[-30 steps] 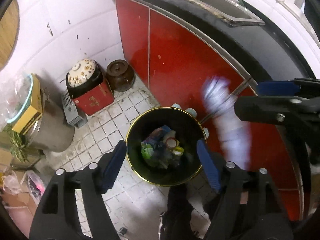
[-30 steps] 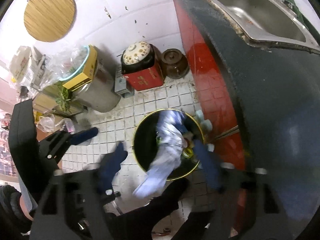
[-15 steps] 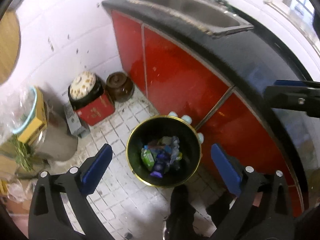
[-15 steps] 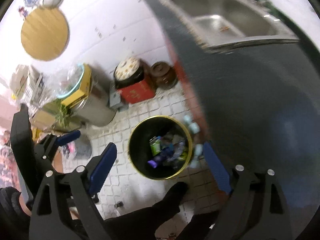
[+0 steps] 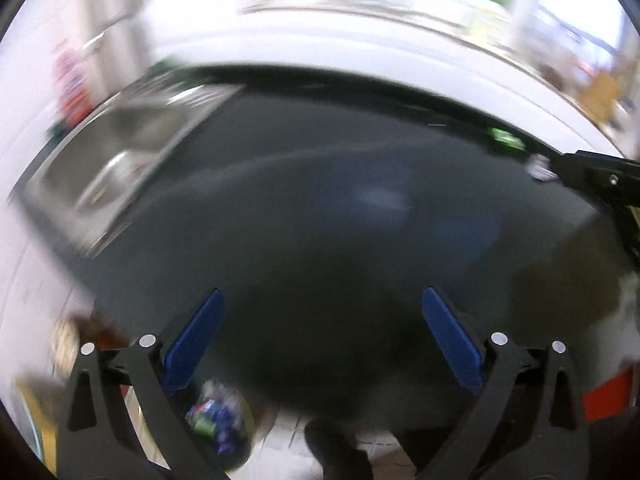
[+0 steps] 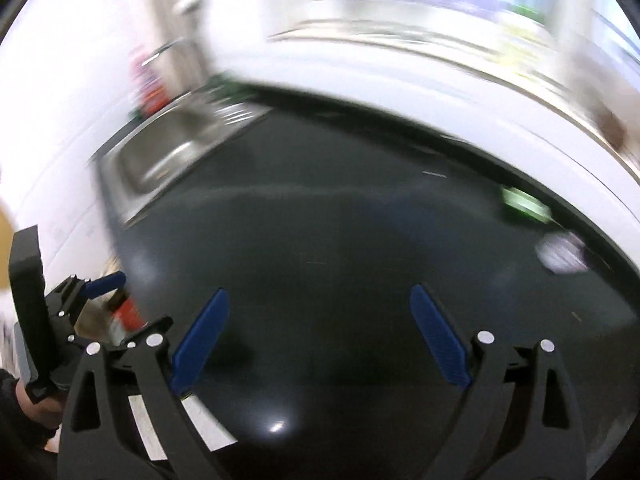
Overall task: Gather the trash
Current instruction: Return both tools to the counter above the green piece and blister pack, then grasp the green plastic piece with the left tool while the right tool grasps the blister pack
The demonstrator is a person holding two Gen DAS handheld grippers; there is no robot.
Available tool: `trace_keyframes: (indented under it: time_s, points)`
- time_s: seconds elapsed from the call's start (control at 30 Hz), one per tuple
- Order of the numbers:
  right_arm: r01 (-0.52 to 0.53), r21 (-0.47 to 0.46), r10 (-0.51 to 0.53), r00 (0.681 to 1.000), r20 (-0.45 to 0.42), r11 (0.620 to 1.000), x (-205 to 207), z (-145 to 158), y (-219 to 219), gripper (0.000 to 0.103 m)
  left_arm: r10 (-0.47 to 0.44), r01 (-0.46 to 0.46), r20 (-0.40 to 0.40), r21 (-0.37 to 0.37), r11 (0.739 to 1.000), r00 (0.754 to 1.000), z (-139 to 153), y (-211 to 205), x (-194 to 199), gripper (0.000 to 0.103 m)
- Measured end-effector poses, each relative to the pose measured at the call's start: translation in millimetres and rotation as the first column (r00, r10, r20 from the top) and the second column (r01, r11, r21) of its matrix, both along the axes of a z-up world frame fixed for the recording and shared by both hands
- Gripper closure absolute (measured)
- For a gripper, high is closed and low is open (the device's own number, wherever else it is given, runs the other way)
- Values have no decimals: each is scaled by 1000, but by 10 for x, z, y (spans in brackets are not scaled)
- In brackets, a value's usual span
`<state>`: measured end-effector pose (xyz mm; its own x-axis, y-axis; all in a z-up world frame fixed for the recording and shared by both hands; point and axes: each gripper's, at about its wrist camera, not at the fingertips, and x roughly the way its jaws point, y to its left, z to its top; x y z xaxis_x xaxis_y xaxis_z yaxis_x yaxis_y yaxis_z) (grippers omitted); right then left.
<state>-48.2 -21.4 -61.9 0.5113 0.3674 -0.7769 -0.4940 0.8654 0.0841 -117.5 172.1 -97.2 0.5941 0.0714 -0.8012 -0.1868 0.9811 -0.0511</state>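
While both of my tools are up over the dark surface (image 6: 320, 280), neither carries anything: my left hand-held gripper (image 5: 320, 344) stands spread as wide as it goes, blue pads well apart with only bare surface showing between them, and my right hand-held gripper (image 6: 318, 336) is wide too, its jaws opening a little further at this moment, again with nothing between them. Below my left tool, at the bottom edge of its view, I can see the trash bin (image 5: 216, 420) on the floor, with a jumble of coloured wrappers in it, so what has been gathered sits there. Everything is smeared by motion, so details are poor. Beyond the jaws, at the far left, lies the steel sink (image 6: 180, 156) let into the surface. At the far right, close to the back edge by the white wall, two small things lie near each other: a green scrap (image 6: 524, 202) and, just beside it, a pale crumpled piece (image 6: 562, 254); I cannot tell what either is made of. From my left view the tip of my right tool seems to sit close to that pale piece. I judge I am between pickups, bin behind me, hunting the next bits. The next move calls for carrying one tool over to those scraps, steadying it, setting its pads either side of a single piece and closing gently, since a light scrap near the wall could skid away or slip out.
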Motion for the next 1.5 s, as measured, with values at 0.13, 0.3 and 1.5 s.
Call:
trace_keyframes:
  time_s: [0.13, 0.3, 1.5]
  points:
    - [192, 23, -192, 981, -13, 981, 171, -6, -843, 14, -148, 148, 16, -6, 989, 989, 60, -608, 457, 7]
    - [337, 42, -335, 941, -45, 941, 236, -126, -1540, 14, -309, 309, 1, 16, 951, 951, 34, -1231, 823, 7]
    - [606, 53, -546, 748, -378, 794, 2977, -1299, -2053, 11, -624, 625, -49, 124, 771, 780, -823, -2323, 4015, 10]
